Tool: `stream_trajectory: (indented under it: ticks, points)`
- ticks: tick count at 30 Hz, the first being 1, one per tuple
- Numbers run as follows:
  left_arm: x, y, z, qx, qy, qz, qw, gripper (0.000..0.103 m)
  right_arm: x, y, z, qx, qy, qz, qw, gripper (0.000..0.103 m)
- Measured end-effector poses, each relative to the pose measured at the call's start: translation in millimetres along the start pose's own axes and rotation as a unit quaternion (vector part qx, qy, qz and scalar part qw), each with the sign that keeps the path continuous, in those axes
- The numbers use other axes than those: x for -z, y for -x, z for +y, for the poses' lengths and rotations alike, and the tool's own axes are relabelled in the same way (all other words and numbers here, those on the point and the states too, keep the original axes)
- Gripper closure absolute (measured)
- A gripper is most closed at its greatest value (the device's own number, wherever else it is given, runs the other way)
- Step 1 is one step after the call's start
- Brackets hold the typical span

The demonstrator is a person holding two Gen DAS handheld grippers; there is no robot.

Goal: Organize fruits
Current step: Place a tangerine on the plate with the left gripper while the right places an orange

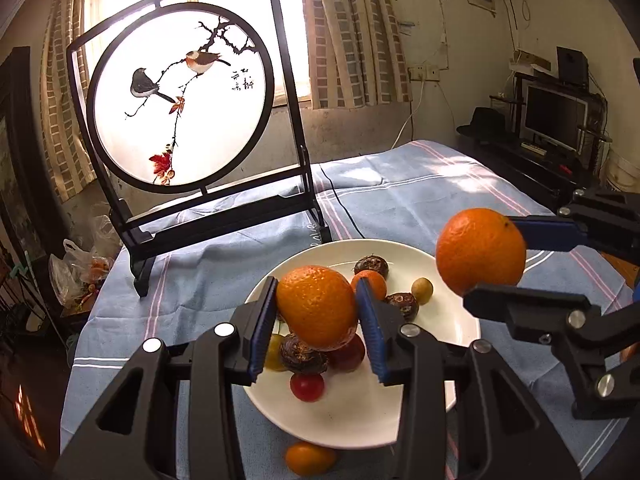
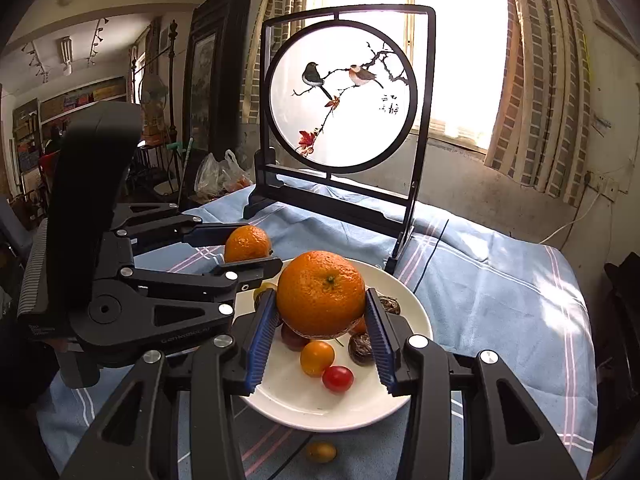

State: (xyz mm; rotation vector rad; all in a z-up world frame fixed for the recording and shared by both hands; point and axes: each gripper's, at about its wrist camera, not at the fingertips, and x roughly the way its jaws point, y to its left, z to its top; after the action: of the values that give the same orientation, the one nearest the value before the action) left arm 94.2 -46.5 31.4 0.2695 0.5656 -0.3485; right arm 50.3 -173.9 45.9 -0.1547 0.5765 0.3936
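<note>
Blue striped cloth (image 1: 400, 200); each tool (image 1: 316, 312) (image 2: 322, 312) grips a dimpled orange (image 1: 316, 306) (image 2: 320, 294).

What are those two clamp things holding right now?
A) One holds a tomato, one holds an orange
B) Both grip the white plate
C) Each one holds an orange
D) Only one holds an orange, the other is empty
C: the left gripper has its blue fingers closed on one orange, and the right gripper clamps a second orange, both above the white plate.
</note>
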Motion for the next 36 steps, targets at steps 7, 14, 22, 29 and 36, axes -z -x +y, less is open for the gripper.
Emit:
stream_trajectory:
  ticks: [7,14,22,29,36]
  points:
    - [10,-24,9,0.004,0.016,0.019,0.9997,0.064,-1,-27,1,-0.007,-0.002,0.017,1.000,0.059]
    - [18,-39,12,0.001,0.015,0.037,0.9992,0.064,4,-42,-2,-0.005,-0.006,0.032,0.999,0.059]
    - [21,-45,13,-0.001,0.017,0.040,0.9990,0.064,8,-53,-6,0.004,-0.010,0.043,0.999,0.059]
    - [22,-49,12,-0.003,0.019,0.043,0.9989,0.064,8,-54,-7,0.010,-0.011,0.041,0.999,0.059]
    - [23,-54,13,-0.006,0.030,0.044,0.9986,0.064,11,-62,-10,0.017,-0.031,0.031,0.999,0.059]
